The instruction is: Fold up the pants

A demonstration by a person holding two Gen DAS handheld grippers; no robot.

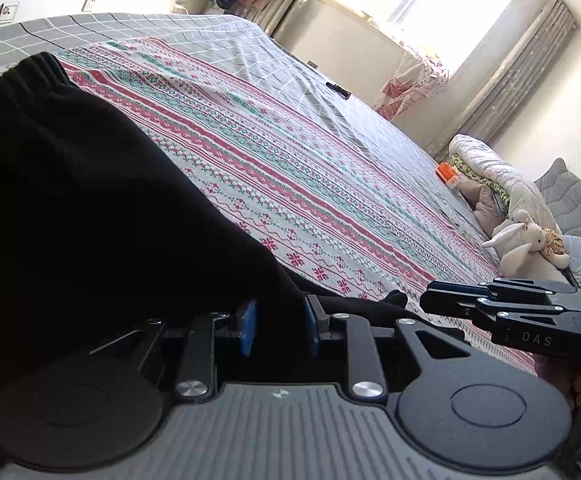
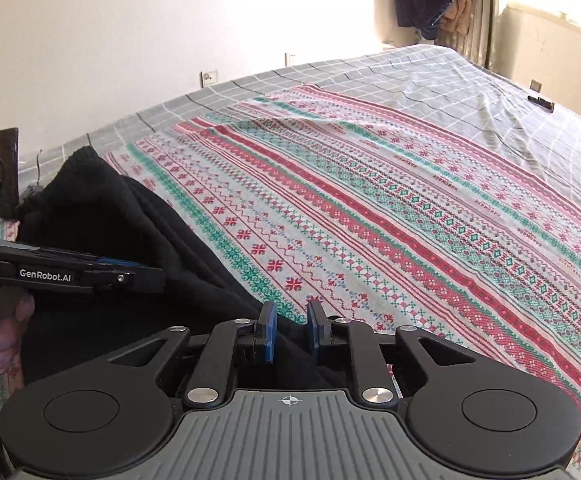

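Observation:
Black pants (image 1: 70, 200) lie bunched on the patterned bedspread (image 1: 290, 200), filling the left of the left wrist view. My left gripper (image 1: 277, 326) is shut on a fold of the pants between its blue pads (image 1: 247, 326). My right gripper (image 2: 291, 332) is shut on the pants edge (image 2: 130, 232), with black cloth between its blue pads (image 2: 268, 334). In the left wrist view the right gripper (image 1: 430, 300) reaches in from the right. In the right wrist view the left gripper (image 2: 158, 276) reaches in from the left over the pants.
The red, green and white patterned bedspread (image 2: 410, 220) lies over a grey checked sheet (image 2: 450, 80). A small dark remote (image 1: 338, 90) lies on the sheet. A stuffed rabbit (image 1: 526, 244), rolled bedding (image 1: 486, 168) and an orange object (image 1: 446, 172) sit past the bed's right edge.

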